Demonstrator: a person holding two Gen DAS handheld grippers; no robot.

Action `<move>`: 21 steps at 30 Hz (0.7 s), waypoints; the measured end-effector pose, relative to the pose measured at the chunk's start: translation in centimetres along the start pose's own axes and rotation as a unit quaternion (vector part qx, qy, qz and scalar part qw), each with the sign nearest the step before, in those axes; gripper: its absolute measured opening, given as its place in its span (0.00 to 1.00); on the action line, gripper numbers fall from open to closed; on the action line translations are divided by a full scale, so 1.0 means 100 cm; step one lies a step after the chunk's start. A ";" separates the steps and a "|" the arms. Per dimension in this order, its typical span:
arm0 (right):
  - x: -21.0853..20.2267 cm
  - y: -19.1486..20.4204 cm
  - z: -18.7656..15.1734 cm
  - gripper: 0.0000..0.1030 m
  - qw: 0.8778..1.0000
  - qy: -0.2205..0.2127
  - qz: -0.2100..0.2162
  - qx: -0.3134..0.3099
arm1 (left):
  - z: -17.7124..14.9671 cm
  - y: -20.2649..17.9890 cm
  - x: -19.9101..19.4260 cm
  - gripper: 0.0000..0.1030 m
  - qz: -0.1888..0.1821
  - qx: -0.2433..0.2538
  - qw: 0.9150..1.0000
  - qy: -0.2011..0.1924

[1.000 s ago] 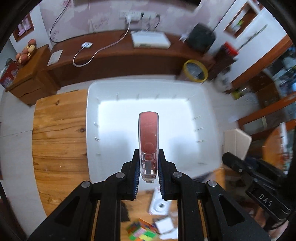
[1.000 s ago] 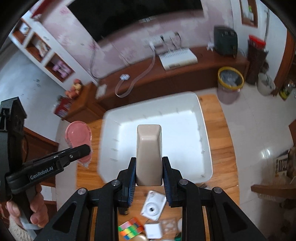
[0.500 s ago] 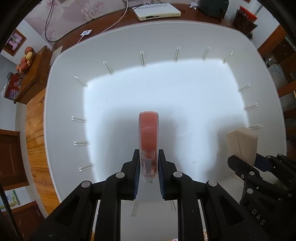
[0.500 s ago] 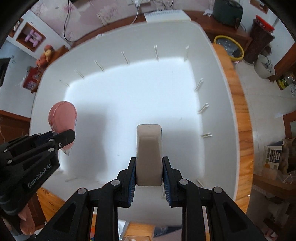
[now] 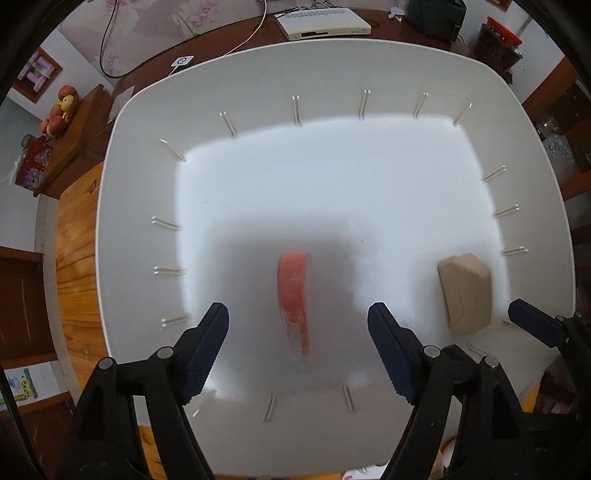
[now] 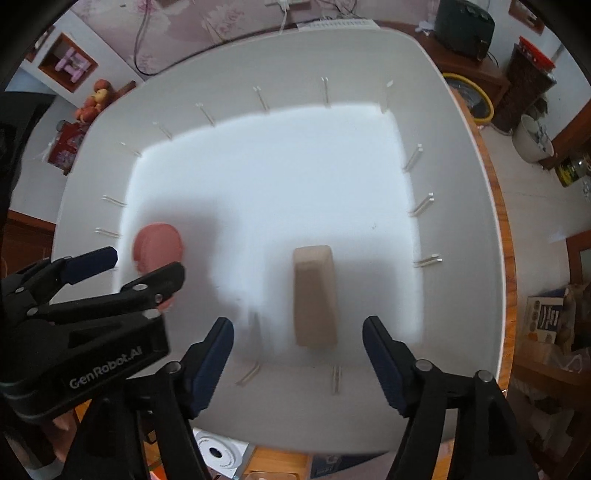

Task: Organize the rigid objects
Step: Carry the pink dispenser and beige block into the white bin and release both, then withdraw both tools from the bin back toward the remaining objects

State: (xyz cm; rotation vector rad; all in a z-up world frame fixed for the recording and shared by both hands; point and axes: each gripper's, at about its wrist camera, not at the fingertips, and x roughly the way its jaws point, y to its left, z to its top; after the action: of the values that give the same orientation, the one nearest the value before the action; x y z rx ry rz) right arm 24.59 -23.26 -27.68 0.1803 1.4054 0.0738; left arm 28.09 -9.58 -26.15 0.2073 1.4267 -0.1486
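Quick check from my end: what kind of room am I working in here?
Most likely a lived-in home room, not a lab. A white bin sits on a wooden table; behind it a long wooden cabinet carries a white set-top box and cables, and a side cabinet holds a pile of fruit.

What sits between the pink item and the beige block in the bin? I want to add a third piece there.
Nothing: in the left wrist view, only bare white bin floor separates the pink item from the beige block.
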 end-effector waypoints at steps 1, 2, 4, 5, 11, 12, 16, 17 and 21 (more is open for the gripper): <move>-0.005 0.001 -0.004 0.75 1.000 -0.008 0.003 -0.003 | -0.002 0.000 -0.003 0.78 -0.003 -0.003 1.000 -0.002; -0.008 0.002 -0.006 0.77 1.000 -0.012 0.003 -0.003 | -0.003 0.000 -0.008 0.78 -0.004 -0.005 1.000 -0.007; -0.017 0.002 -0.014 0.77 1.000 -0.025 0.001 -0.001 | -0.005 -0.001 -0.019 0.78 -0.006 -0.005 1.000 -0.019; -0.020 0.001 -0.014 0.77 1.000 -0.029 0.002 0.000 | -0.007 -0.002 -0.026 0.78 -0.007 -0.005 1.000 -0.026; -0.056 -0.004 -0.022 0.77 0.997 -0.080 0.003 -0.008 | -0.029 -0.001 -0.066 0.78 -0.015 -0.002 0.998 -0.067; -0.062 -0.005 -0.025 0.77 0.996 -0.087 0.007 -0.007 | -0.032 0.000 -0.074 0.78 -0.015 -0.001 0.997 -0.073; -0.083 -0.007 -0.032 0.77 0.993 -0.118 0.028 0.013 | -0.039 0.009 -0.101 0.78 -0.025 -0.006 0.995 -0.100; -0.090 -0.007 -0.034 0.77 0.992 -0.122 0.030 0.015 | -0.037 0.014 -0.107 0.78 -0.026 -0.007 0.994 -0.105; -0.110 0.002 -0.043 0.77 0.989 -0.143 0.027 0.005 | -0.049 0.017 -0.131 0.78 -0.034 -0.013 0.991 -0.130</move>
State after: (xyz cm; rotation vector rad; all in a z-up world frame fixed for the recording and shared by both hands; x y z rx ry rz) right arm 18.54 -24.48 -17.64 0.2279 1.1153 0.0834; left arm 21.95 -7.13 -13.77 0.1118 1.1767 -0.2055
